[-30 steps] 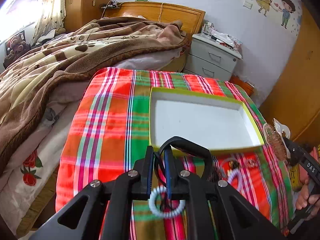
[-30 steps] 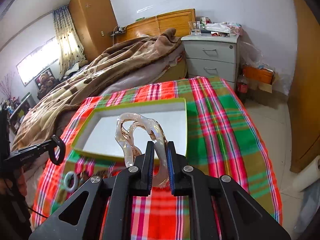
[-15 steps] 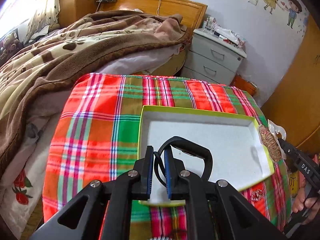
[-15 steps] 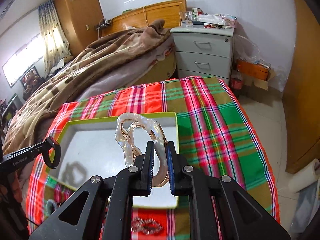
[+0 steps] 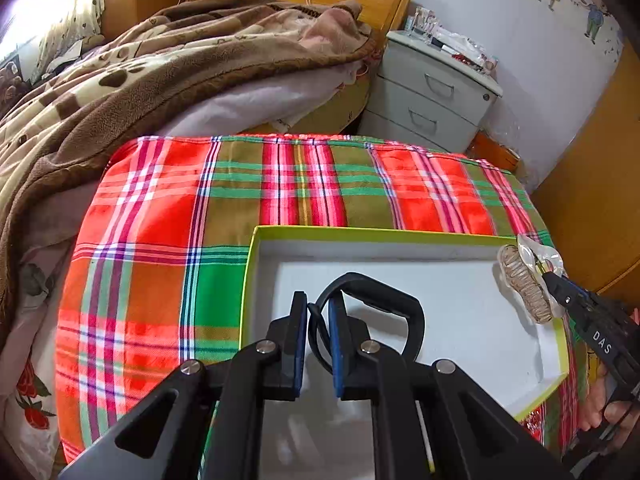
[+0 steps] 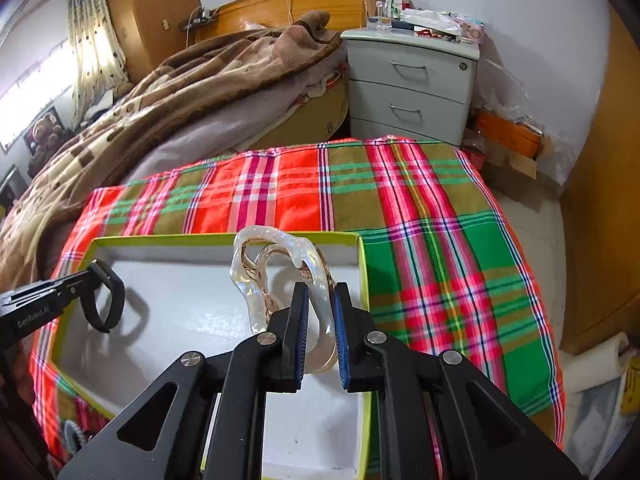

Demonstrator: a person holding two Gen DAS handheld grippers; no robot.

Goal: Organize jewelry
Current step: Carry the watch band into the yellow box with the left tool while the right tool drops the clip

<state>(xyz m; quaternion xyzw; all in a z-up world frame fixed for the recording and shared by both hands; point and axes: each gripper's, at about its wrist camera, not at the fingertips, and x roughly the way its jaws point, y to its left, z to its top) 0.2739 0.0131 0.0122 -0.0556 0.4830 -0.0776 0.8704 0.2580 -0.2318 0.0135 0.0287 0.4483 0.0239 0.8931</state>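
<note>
While both grippers hang over the shallow white tray with the lime-green rim [image 5: 372, 233], each has a piece clamped. Left gripper [image 5: 318, 312]: jaws nearly closed, pinching the thin band of a black loop-shaped bracelet [image 5: 404, 308], which sticks out ahead of the blue pads above the tray's white floor, shadow under it. In the right wrist view the same bracelet [image 6: 105, 300] hangs at the tray's left end. Right gripper [image 6: 320, 304]: jaws nearly closed on a clear, amber-tinted twisted glassy bangle [image 6: 276, 276], held upright over the tray near its far right corner; from the left wrist view it shows at the tray's right edge [image 5: 524, 280], ribbed texture visible, exact contact with the rim can't be told. Tray sits on a counter covered by a red, green and olive plaid cloth [image 6: 420, 216]. Small white coiled item [image 6: 74, 434] on the cloth beside the tray's near-left corner, partly hidden. Behind: bed with brown paw-print blanket [image 5: 140, 68], grey two-drawer nightstand [image 6: 408, 80].
</note>
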